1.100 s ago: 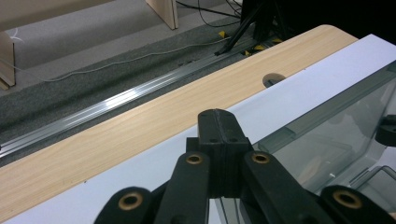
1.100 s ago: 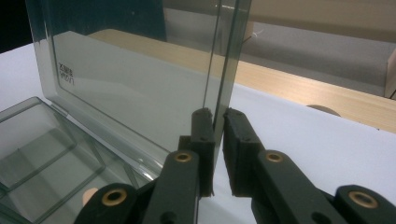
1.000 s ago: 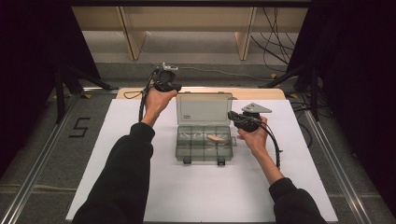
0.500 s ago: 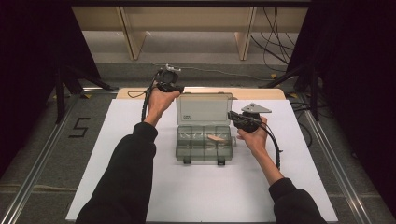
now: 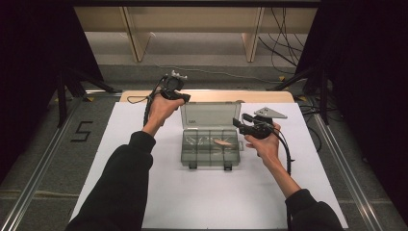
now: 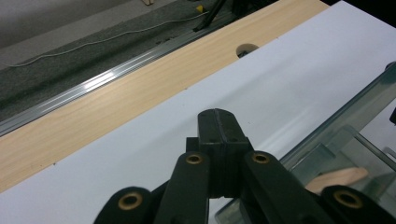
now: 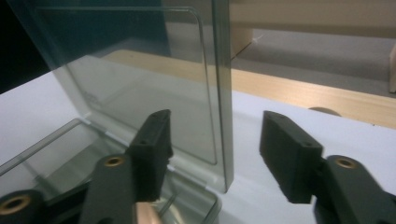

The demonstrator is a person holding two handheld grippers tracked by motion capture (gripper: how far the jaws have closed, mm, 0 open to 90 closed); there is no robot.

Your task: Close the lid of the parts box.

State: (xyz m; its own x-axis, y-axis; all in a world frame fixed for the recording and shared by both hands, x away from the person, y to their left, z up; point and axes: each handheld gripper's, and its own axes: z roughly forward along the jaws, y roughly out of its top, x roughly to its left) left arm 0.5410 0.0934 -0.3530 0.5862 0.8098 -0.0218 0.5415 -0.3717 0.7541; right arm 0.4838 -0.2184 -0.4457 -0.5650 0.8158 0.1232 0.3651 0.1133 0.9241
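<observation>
A smoky clear compartment box point(image 5: 209, 153) lies open on the white sheet, its lid point(image 5: 210, 115) standing upright. A tan oblong piece point(image 5: 223, 142) rests in a right-hand compartment. My left gripper point(image 5: 185, 98) hovers at the lid's upper left corner, shut with nothing in it; its closed jaws point(image 6: 218, 116) point over the sheet beside the lid point(image 6: 355, 107), with the tan piece point(image 6: 338, 178) below. My right gripper point(image 5: 237, 122) is at the lid's right edge. Its jaws point(image 7: 215, 135) have just been opening and stand apart, the lid's edge point(image 7: 223, 93) between them, untouched.
A wooden strip point(image 5: 207, 95) runs along the table's far edge, with a round hole point(image 6: 247, 48) in it. Metal rails point(image 5: 43, 168) flank the table, and a "5" mark point(image 5: 82, 131) is on the floor at the left. Wooden shelving point(image 5: 192, 19) stands behind.
The right gripper's jaws have spread apart beside the lid, and that hand has shifted slightly. The left hand and the box have stayed put.
</observation>
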